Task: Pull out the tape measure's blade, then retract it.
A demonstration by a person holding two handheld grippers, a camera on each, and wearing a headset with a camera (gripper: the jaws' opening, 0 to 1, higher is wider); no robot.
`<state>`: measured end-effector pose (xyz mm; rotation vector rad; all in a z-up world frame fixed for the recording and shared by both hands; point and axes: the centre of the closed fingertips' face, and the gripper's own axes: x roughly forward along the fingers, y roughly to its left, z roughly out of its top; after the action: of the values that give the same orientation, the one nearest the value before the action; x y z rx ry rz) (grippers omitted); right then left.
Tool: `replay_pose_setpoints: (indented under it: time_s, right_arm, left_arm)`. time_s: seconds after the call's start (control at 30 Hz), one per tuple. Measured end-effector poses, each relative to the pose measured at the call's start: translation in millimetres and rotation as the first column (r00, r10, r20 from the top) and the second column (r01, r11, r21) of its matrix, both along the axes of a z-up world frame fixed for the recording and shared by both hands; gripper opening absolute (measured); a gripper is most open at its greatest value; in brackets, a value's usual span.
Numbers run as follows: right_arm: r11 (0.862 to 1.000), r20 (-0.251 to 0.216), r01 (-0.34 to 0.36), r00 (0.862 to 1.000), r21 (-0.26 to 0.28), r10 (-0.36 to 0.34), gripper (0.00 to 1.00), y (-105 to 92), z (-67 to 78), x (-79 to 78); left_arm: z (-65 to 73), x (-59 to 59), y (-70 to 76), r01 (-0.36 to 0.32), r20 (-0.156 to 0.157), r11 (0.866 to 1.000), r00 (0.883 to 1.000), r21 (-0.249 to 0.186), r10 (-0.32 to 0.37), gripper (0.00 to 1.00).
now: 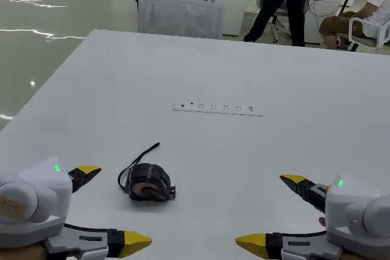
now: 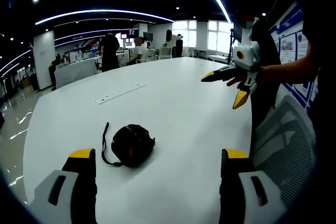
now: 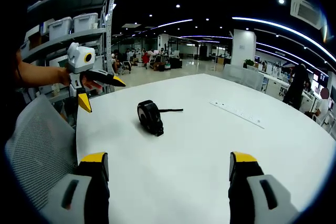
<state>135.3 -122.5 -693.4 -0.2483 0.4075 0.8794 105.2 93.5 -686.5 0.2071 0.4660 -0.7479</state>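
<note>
A black tape measure (image 1: 146,182) with a black wrist strap (image 1: 141,153) lies on the white table (image 1: 219,77), blade retracted. It lies between my two grippers and nearer the left one. My left gripper (image 1: 111,206) is open at the lower left, its yellow tips just left of the tape measure. My right gripper (image 1: 273,211) is open at the lower right, well apart from it. In the left gripper view the tape measure (image 2: 131,144) lies ahead of the jaws with the right gripper (image 2: 227,87) beyond. In the right gripper view the tape measure (image 3: 150,116) lies ahead, with the left gripper (image 3: 97,94) at left.
A white power strip (image 1: 218,108) lies flat mid-table beyond the tape measure. A grey mesh chair (image 1: 180,16) stands at the far edge. People stand and sit by desks (image 1: 286,4) in the background. A mesh chair back (image 3: 42,145) is close to the near table edge.
</note>
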Motion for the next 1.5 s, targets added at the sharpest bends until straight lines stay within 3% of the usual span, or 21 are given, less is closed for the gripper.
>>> replay_pose_setpoints:
  time_s: [0.73, 1.03, 1.3, 1.5]
  right_arm:
    - [0.988, 0.036, -0.154, 0.987, -0.028, 0.155, 0.89, 11.7, 0.0, 7.2]
    - [0.969, 0.035, -0.241, 0.969, -0.05, 0.243, 0.84, 22.2, -1.9, 12.7]
    - [0.955, 0.031, -0.29, 0.956, -0.064, 0.292, 0.82, 26.5, -6.8, 22.2]
    - [0.933, 0.015, -0.351, 0.935, -0.078, 0.354, 0.8, 32.6, -11.3, 26.6]
  left_arm:
    - [-9.2, 18.5, 7.9, 0.082, -0.016, 0.994, 0.997, 0.077, -0.081, 0.92]
    - [-13.5, 30.8, 11.3, 0.136, -0.037, 0.984, 0.991, 0.118, -0.132, 0.85]
    - [-20.1, 41.2, 5.7, 0.172, -0.047, 0.976, 0.985, 0.135, -0.167, 0.81]
    - [-23.4, 46.7, -3.2, 0.218, -0.054, 0.965, 0.976, 0.146, -0.212, 0.78]
